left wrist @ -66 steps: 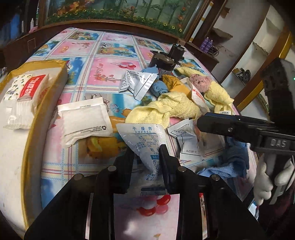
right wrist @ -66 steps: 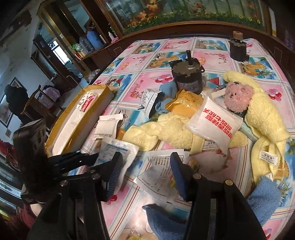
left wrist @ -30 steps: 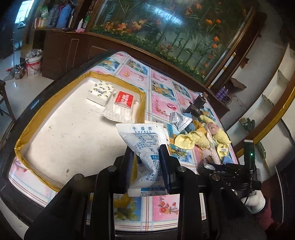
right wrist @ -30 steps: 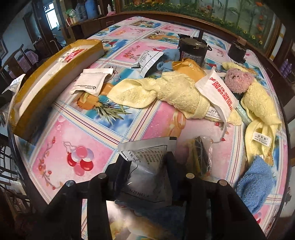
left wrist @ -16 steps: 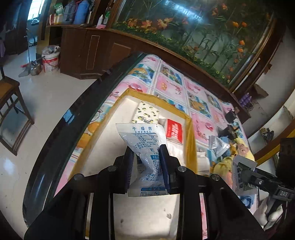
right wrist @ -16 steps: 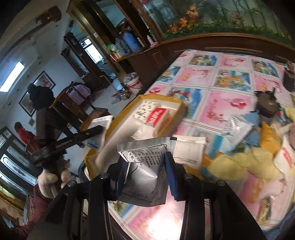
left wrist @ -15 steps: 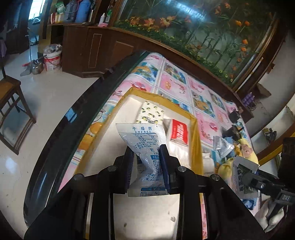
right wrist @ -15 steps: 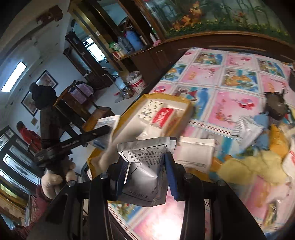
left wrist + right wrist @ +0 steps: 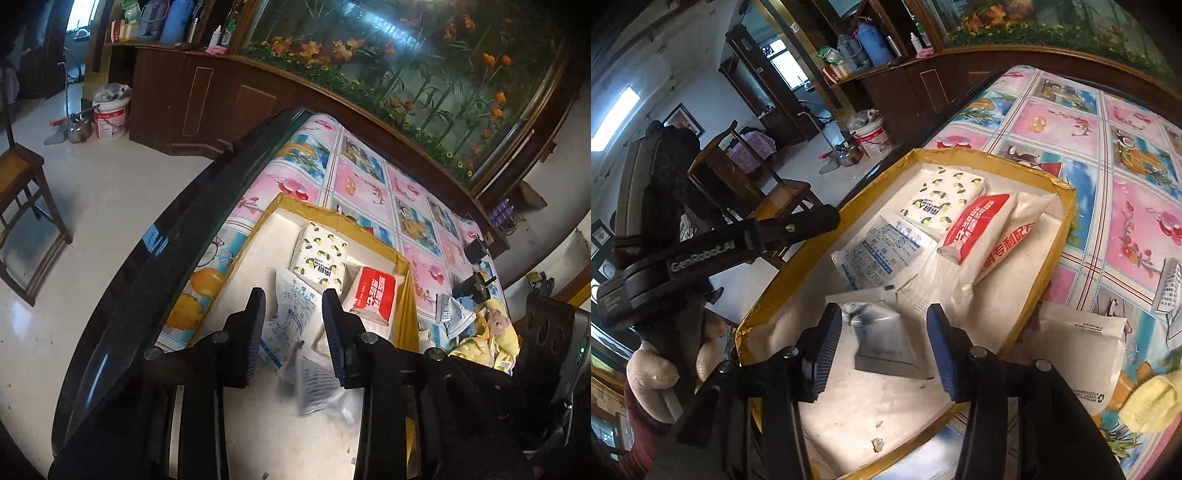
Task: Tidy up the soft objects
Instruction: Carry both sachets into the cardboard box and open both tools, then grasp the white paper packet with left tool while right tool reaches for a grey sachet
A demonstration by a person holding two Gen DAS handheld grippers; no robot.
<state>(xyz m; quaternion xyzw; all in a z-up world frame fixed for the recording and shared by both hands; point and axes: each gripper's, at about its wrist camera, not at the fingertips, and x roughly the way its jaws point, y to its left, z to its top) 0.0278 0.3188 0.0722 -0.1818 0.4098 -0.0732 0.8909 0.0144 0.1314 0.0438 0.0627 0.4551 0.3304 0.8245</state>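
Right up close, the right gripper [image 9: 882,345] has its jaws opening, and the grey packet [image 9: 882,343] lies between them, blurred, no pad pressing on it — it looks to be dropping onto the white floor of the yellow-edged box [image 9: 1067,206]. Same story on the other side: the left gripper [image 9: 293,328] is opening too, and the blue-printed sachet [image 9: 291,317] sits loose in the gap, already down in the box.

These pouches look light, limp and slick; a pinch on a sealed flat edge is probably the safest hold, since the filled middle would squash and slide.

A little further in, the lemon-print tissue pack [image 9: 943,197] and the red-and-white pack [image 9: 975,225] lie against the far wall.

Only the right wrist view shows a gloved hand [image 9: 650,369] carrying the left gripper. Only the left wrist view reaches the far end of the flowered tablecloth [image 9: 362,184], where yellow towels [image 9: 484,347] wait.
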